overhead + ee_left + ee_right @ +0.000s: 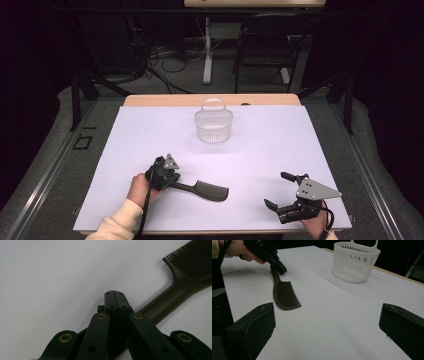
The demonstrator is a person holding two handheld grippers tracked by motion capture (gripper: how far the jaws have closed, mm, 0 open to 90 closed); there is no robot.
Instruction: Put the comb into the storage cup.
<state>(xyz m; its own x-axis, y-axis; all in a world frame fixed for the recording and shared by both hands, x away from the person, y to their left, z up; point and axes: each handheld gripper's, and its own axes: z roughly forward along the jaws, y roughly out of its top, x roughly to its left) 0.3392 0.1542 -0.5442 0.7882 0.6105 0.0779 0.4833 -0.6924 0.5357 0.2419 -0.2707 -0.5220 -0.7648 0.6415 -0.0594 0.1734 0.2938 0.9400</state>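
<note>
A dark comb [210, 190] lies flat on the white table cover [260, 145], teeth end to the right. My left gripper [175, 181] is at the handle end, held by a hand in a cream sleeve. In the left gripper view its jaws [114, 296] are shut tight against each other, and the comb's handle [160, 307] runs underneath them; nothing shows between the pads. The right gripper view also has the left gripper [279, 267] tipped down onto the comb [284, 293]. My right gripper [277, 189] rests near the front right edge, open, nothing between its fingers [254, 325].
A white slotted plastic basket [213, 125] with a loop handle stands upright at the back middle of the table, also in the right gripper view as the basket [354, 262]. Beyond the table's far wooden edge are a dark chair [265, 50] and floor cables.
</note>
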